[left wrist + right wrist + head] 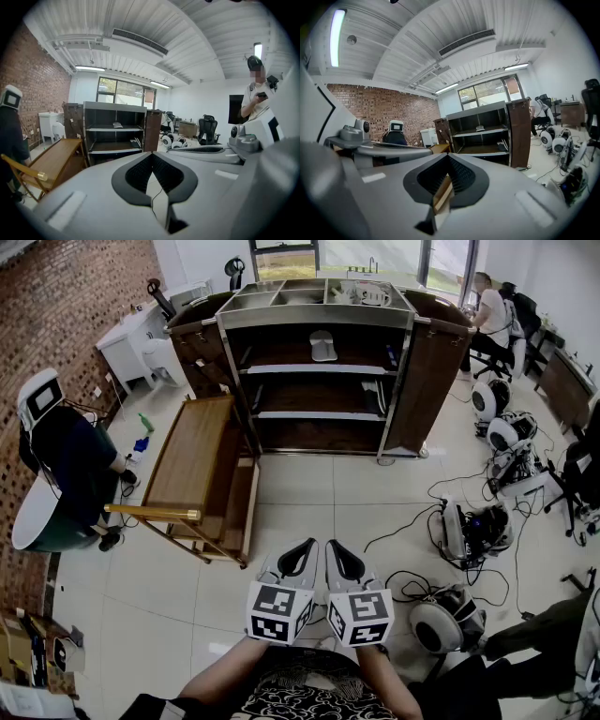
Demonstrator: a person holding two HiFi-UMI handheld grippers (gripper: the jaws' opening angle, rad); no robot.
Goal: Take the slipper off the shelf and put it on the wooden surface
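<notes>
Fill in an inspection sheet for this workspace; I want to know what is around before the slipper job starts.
Surface: wooden cart left of the shelf unit; nothing seen on its top.
Job's things: slipper lies on the upper shelf, untouched.
Clutter: green bottle on the floor beside the cart.
Grippers: left gripper and right gripper side by side, well short of the shelf, fingers shut, nothing held.
Cables: black cables loop over the floor at right, among round white machines.
Surroundings: brick wall at left; seated person far right.
</notes>
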